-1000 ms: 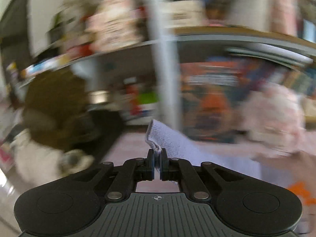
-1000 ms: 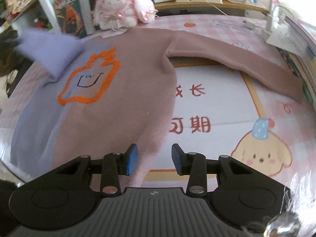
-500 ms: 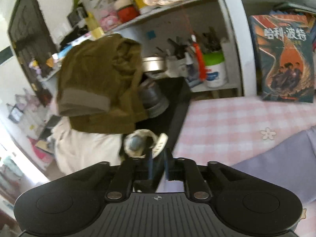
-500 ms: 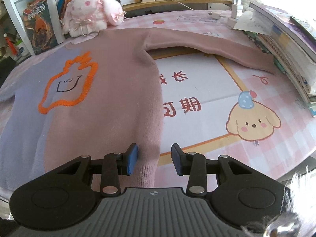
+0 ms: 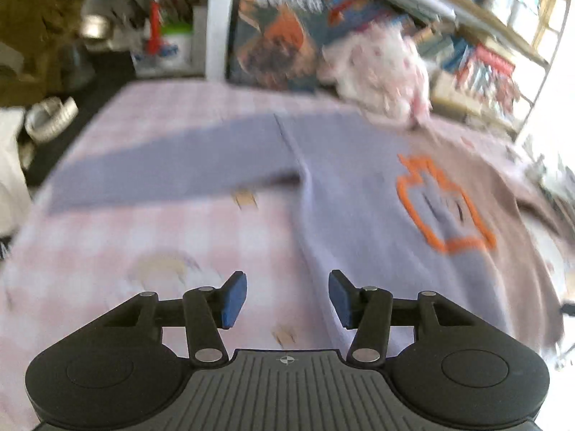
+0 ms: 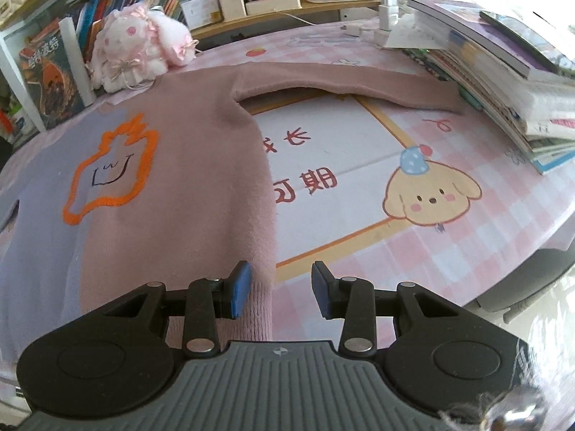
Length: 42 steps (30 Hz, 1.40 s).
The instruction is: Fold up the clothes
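Bookshelves crowd the back of a pink checked worktop (image 6: 449, 248), where a sweater (image 6: 201, 165), half lilac and half dusty pink, lies spread flat, face up, with an orange outline on the chest. Its lilac sleeve (image 5: 169, 165) stretches out sideways from the body and lies flat. The left gripper (image 5: 287, 296) has just been opening its jaws; they now stand moderately wide with nothing between them, hanging over bare cloth just beside the sweater's lilac side edge. That view is blurred. The right gripper (image 6: 280, 289) also has its jaws apart and empty, straddling the pink side edge near the hem, which runs away from it toward the pink sleeve (image 6: 345, 84). Judging by this, each hand sits at its own side of the hem, so a lengthwise or bottom-up fold could start from either.
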### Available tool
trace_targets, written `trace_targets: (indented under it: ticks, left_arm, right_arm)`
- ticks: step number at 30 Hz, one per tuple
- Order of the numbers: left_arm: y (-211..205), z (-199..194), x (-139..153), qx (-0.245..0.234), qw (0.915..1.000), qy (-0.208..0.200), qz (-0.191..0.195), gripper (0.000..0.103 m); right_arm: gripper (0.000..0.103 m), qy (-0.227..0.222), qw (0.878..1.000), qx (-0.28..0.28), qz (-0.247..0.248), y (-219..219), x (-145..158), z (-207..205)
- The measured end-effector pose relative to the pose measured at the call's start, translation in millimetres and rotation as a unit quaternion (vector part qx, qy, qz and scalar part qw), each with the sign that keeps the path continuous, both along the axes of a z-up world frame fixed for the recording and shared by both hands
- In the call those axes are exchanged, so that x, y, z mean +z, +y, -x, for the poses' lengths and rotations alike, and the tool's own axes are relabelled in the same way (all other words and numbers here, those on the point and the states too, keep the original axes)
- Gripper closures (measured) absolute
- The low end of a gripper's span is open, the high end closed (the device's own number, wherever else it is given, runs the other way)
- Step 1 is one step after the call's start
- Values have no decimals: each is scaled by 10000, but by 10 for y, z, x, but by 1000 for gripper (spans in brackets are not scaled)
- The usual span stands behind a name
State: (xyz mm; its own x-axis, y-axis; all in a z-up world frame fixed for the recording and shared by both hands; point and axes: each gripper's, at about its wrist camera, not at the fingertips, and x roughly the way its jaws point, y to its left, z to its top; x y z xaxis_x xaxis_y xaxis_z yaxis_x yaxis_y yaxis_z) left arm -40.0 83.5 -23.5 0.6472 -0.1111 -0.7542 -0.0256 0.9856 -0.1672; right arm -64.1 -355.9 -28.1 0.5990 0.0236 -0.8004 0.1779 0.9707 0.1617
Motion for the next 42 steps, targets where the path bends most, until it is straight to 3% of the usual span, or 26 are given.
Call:
trace_targets:
  ticks: [4,10,19,21,22,24,28,33,39,42]
  left_arm:
    - [-64,66,-108,-25,9995,283,136,53]
    - [-90,97,-122,-174,9993,313,109,54]
    - [-151,68,-180,-254,9986,460,78,64]
    - [-162,62,-190,-248,9987,431,128,83]
    - [-167,65,-192,-244,9987,423,160,99]
    - [-176,80,-194,-238,9986,416,226,101]
    - [-218,192,-110,-286,9990,305,164,102]
    - [-282,96,-115,-325,9990,291,38,102]
    - [-36,-2,-116,37,9996,260,-35,102]
    - [15,34,-124,30,9996,294,-50,102]
  right_arm:
    - [71,20,9997,-142,-196,-31,-28,23]
    - [73,-29,9980,-380,-500,-95,-7,73]
    - [73,67,9983,-199,-542,-1,-69,19]
    - [75,101,9987,-126,-484,40,-91,24]
    - [81,116,9989,-53,-442,67,-97,22]
    - [92,146,9992,130,-353,127,-103,12]
    - [94,135,9990,419,24,269,-100,-51]
    - [94,-102,9976,292,619,261,-134,-178]
    - [94,123,9956,859,366,414,-76,-37]
    - [94,173,9958,872,212,460,-109,-1]
